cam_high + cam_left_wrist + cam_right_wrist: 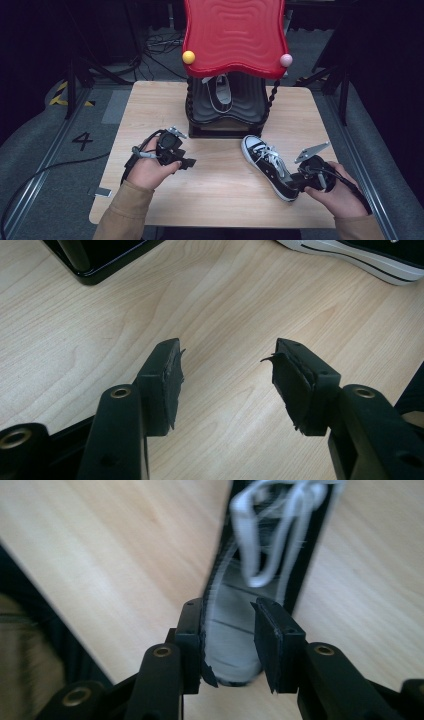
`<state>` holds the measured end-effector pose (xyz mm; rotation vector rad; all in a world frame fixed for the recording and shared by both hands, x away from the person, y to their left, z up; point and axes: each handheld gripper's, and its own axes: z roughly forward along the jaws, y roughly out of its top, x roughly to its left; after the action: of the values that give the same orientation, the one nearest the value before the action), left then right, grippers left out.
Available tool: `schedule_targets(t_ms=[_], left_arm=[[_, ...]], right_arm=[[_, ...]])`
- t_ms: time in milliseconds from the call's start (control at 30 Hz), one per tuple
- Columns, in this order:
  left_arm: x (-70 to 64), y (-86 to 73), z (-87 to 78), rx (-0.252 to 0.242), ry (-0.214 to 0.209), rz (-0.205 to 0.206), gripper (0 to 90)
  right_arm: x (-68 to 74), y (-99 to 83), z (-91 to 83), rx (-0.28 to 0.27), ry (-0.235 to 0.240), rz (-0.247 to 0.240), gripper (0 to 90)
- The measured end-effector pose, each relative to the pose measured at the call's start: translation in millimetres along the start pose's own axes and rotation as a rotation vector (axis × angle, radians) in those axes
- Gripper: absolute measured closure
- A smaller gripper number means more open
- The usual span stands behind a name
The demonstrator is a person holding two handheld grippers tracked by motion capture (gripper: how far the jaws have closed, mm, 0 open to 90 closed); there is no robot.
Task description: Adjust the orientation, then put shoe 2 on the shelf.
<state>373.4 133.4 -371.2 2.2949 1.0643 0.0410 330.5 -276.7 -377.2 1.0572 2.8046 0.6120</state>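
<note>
While it lies on the table, black sneaker [268,166] (white laces, toe cap), heel collar pinched by right hand-held gripper [300,181].

The second sneaker [220,93] on the rack's lower shelf is half hidden under the red top shelf [234,35]. In the right gripper view the sneaker [270,555] is blurred and cut off by the top edge, its laces a smear. In the left gripper view the rack's base [107,257] and the sneaker's sole [360,257] are cut off by the top edge.
</note>
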Motion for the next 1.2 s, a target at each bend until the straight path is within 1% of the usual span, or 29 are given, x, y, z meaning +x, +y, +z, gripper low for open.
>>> schedule_targets(t_ms=[33,67,100,133,167,200,233,267,300,367,433,533,633,700,733,767,800,833,867,900,933,967,1033,1100,1133,1167,1200], left_arm=[[0.0,0.0,0.0,0.0,0.0,0.0,46.1],[-0.1,-0.1,0.0,0.0,0.0,0.0,46.1],[-0.3,-0.2,-0.1,0.0,-0.002,-0.001,46.1],[-0.2,-0.4,-0.3,-0.001,-0.005,0.001,46.0],[0.0,-0.4,-0.2,-0.001,-0.006,0.0,46.0],[0.0,-0.4,-0.2,-0.001,-0.006,0.0,46.0],[0.7,-0.5,0.1,-0.002,-0.008,-0.001,46.0],[1.2,-0.6,0.4,-0.002,-0.006,-0.003,46.1],[1.8,-0.8,0.6,-0.001,-0.007,-0.006,46.1],[2.7,-1.2,0.6,0.002,-0.007,-0.006,46.1],[3.0,-1.9,0.3,0.0,-0.006,-0.007,46.1],[3.5,-3.8,0.0,0.006,-0.007,-0.01,46.1],[4.8,-3.6,-0.7,-0.001,-0.006,-0.015,46.1],[4.7,-2.3,-0.3,-0.004,-0.008,-0.014,46.1],[4.6,-1.7,0.2,-0.003,-0.013,-0.012,46.1],[4.3,-1.3,0.9,-0.003,-0.014,-0.009,46.1],[4.0,-1.5,1.7,0.0,-0.016,-0.01,46.0],[4.0,-2.0,2.2,0.003,-0.015,-0.011,46.0],[4.3,-2.4,2.2,0.006,-0.014,-0.011,45.9],[5.0,-2.8,1.9,0.004,-0.012,-0.012,46.0],[5.8,-3.6,1.5,0.003,-0.012,-0.018,45.9],[6.4,-4.5,1.1,0.003,-0.009,-0.019,45.9],[6.8,-6.6,0.5,0.004,-0.005,-0.026,45.9],[8.0,-9.9,-1.1,0.007,-0.001,-0.034,45.7],[8.8,-11.0,-1.6,0.006,0.0,-0.036,45.6],[9.5,-12.7,-2.3,0.003,0.004,-0.045,45.6],[10.5,-14.6,-3.4,0.006,0.008,-0.046,45.6]], right_arm=[[0.7,0.4,2.9,0.016,0.007,0.003,66.2],[0.7,0.4,2.9,0.016,0.007,0.003,66.2],[0.5,0.6,7.4,0.043,0.005,0.002,67.1],[-1.0,0.0,16.6,0.093,0.007,0.01,72.0],[-1.5,0.0,20.2,0.106,0.021,0.012,75.3],[-1.5,0.0,20.2,0.106,0.021,0.012,75.3],[-1.2,0.2,22.2,0.115,0.033,0.015,79.8],[0.8,1.6,23.9,0.118,0.045,0.007,85.4],[2.9,3.1,23.6,0.116,0.047,0.004,86.3],[7.9,6.7,22.7,0.115,0.04,-0.003,86.6],[14.6,11.2,22.2,0.101,0.038,-0.012,86.2],[27.6,19.9,25.8,0.104,0.043,-0.043,84.0],[40.1,26.2,31.4,0.088,0.056,-0.078,78.8],[46.0,28.3,38.5,0.093,0.079,-0.098,73.8],[45.0,28.1,40.9,0.073,0.102,-0.057,64.4],[45.0,28.1,40.9,0.073,0.102,-0.057,64.4],[41.7,27.4,40.8,0.048,0.133,-0.007,56.5],[36.7,26.8,39.9,0.014,0.149,0.076,53.5],[32.3,26.1,38.8,-0.002,0.144,0.103,56.0],[29.3,25.4,38.5,-0.011,0.145,0.131,56.0],[26.7,25.1,38.4,-0.021,0.149,0.172,56.4],[23.7,25.6,39.5,-0.039,0.15,0.186,57.5],[20.3,26.2,42.7,-0.054,0.126,0.216,58.8],[17.4,29.5,48.1,-0.074,0.105,0.26,58.8],[16.4,31.9,52.1,-0.086,0.084,0.278,60.0],[16.0,33.5,54.3,-0.092,0.064,0.284,60.8],[16.1,35.9,57.0,-0.099,0.039,0.289,62.6]])
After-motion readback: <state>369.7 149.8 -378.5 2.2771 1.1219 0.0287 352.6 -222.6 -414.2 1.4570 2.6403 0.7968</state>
